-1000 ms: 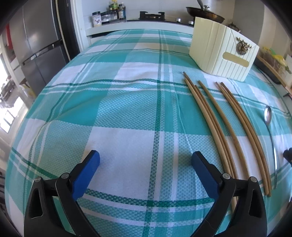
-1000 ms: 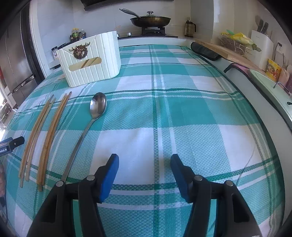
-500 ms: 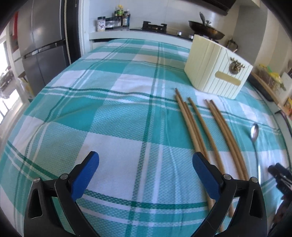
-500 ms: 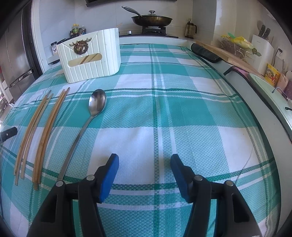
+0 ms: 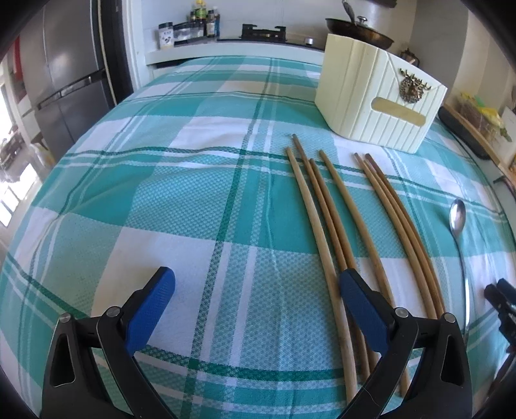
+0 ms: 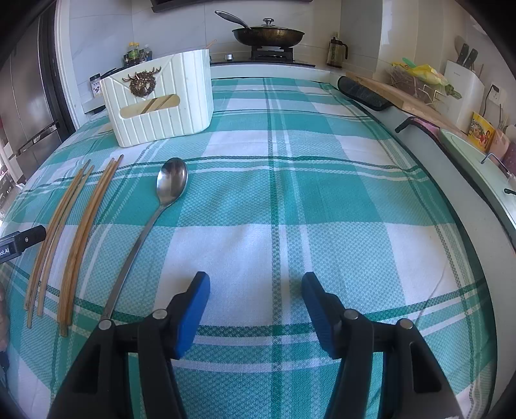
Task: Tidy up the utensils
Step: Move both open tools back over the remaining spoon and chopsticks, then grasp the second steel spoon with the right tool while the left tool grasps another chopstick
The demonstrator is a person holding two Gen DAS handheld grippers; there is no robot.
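Observation:
Several long wooden chopsticks (image 5: 325, 219) lie side by side on the teal plaid tablecloth (image 5: 193, 193), with a steel spoon (image 5: 457, 219) to their right. A cream ribbed utensil box (image 5: 374, 96) with a brass deer emblem stands behind them. My left gripper (image 5: 254, 306) is open and empty, its right finger over the near ends of the leftmost chopsticks. My right gripper (image 6: 254, 306) is open and empty, just right of the spoon (image 6: 167, 190) handle. The chopsticks (image 6: 74, 232) and box (image 6: 161, 100) show at the left of the right wrist view.
A stove with a lidded pan (image 6: 267, 32) stands behind the table. A fridge (image 5: 64, 74) is at the left, spice jars (image 5: 190, 25) at the back. A counter with a sink (image 6: 477, 161), a knife block (image 6: 461, 87) and a dark roll (image 6: 364, 93) runs along the right.
My left gripper has moved right and nearer the chopsticks, so its right finger now overlaps their near ends. My right gripper has barely moved.

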